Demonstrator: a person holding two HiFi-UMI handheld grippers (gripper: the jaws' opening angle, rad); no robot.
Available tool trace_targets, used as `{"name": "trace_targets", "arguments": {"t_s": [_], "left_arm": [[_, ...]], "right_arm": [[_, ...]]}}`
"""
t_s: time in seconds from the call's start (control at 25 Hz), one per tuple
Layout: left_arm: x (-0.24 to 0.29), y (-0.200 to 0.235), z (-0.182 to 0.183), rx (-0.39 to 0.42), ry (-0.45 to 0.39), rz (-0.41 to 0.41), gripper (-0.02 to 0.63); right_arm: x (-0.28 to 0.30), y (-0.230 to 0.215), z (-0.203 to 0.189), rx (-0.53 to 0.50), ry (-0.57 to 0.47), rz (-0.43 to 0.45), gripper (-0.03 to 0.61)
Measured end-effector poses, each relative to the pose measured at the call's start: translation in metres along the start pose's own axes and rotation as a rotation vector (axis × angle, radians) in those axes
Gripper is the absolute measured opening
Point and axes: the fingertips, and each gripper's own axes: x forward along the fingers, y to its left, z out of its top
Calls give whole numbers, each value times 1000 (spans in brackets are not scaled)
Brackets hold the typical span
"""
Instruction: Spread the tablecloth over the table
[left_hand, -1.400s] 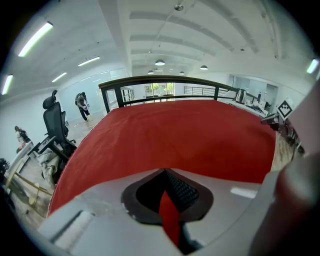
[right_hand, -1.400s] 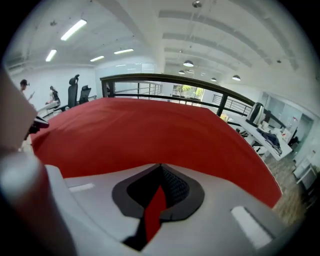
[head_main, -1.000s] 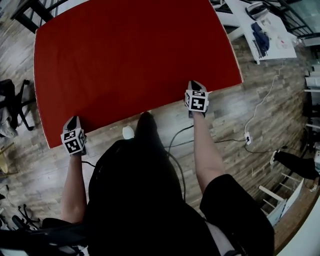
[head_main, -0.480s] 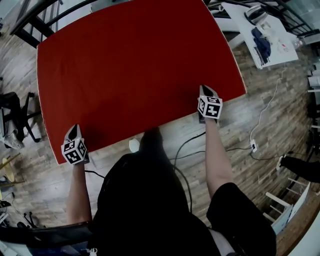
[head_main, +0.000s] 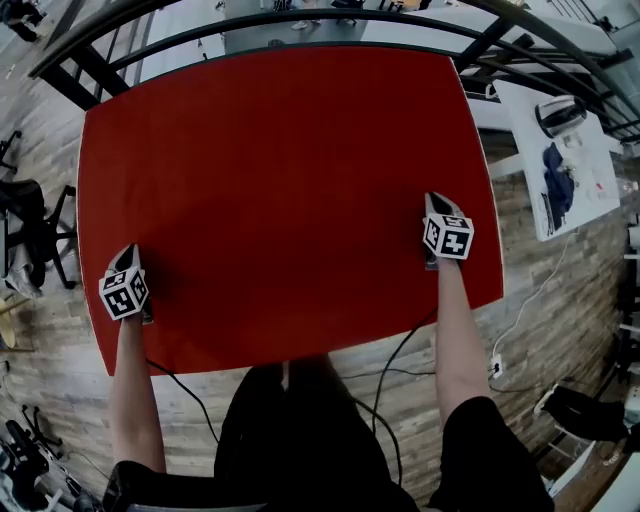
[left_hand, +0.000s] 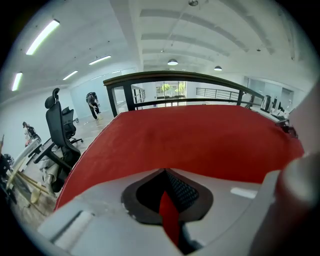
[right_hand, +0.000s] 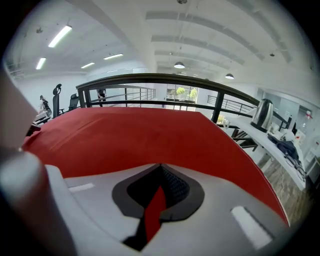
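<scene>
Fingers (left_hand: 100, 220) of left gripper (head_main: 126, 252) and right gripper (head_main: 433, 200) pinch the tablecloth (head_main: 280, 200).

Head view looks steeply down from above the person (head_main: 300, 440), takes in the whole red tablecloth (head_main: 280, 200), left tool (head_main: 126, 255) at picture-left, right tool (head_main: 434, 203) at picture-right. Left gripper view and right gripper view each ride low, close behind their own jaws, facing out across the cloth toward the far black railing (left_hand: 175, 77) and ceiling (left_hand: 200, 30). All three share the cloth; both gripper views share the railing.
</scene>
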Motion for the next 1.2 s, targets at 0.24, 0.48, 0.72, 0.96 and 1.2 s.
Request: {"name": "trace_targets", "arguments": {"t_s": [0.24,0.48,0.72,0.96,1.2], "left_arm": [[17,-3,4,-44,9,46,5],[31,-2,17,-36,26,51,5],[48,-3,33,-20,4,35,5],[48,-2,37,3,6,32,6],[55,7,43,-4,1,26,8]], "right_arm": [[33,17,7,-81,65,-2,9],[56,10,23,-62,78,37,9],[64,6,31,-79,69,29,9],[66,6,34,-79,72,7,9],[72,12,42,-90,64,-8,9]]}}
